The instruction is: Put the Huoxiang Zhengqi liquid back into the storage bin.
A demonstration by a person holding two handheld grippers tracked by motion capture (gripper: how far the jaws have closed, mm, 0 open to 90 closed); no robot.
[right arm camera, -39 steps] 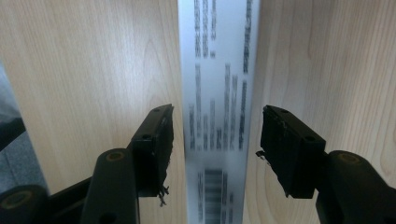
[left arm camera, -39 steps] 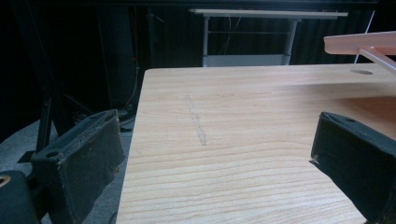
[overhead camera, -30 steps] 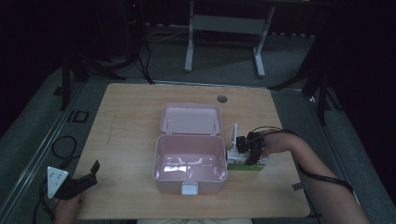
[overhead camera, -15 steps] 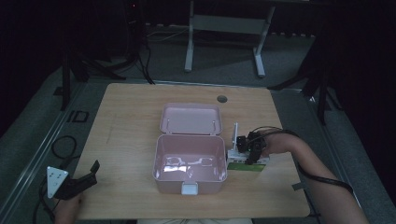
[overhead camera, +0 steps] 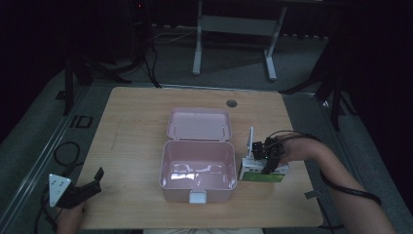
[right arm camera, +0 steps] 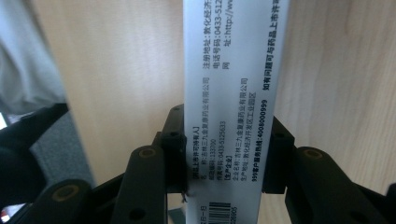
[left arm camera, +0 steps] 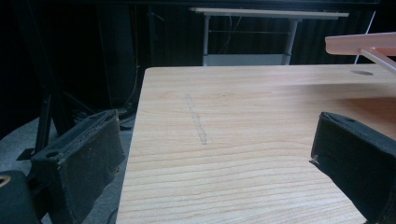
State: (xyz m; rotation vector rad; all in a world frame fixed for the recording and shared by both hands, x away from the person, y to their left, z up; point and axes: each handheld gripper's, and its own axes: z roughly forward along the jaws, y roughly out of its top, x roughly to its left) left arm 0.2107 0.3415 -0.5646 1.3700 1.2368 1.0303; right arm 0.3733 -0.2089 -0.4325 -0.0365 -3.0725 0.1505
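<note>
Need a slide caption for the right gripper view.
Right gripper clamps a white printed carton between its black jaws above the wooden table.

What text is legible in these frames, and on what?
On the white carton clamped in the right gripper:
"4008000999"
"0433-5125633"
"133700"
"http://ww", cut off at the edge
Chinese address and maker lines: too small to read surely.
Barcode digits at the bottom: partly cut off.
Green face of the carton in the high view: unreadable.

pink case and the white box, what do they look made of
Pink case: likely moulded plastic, glossy; light glints on its smooth inner floor. White box: probably thin printed cardboard with a slight sheen, flat faces, black print and a barcode, clamped in the right gripper.
</note>
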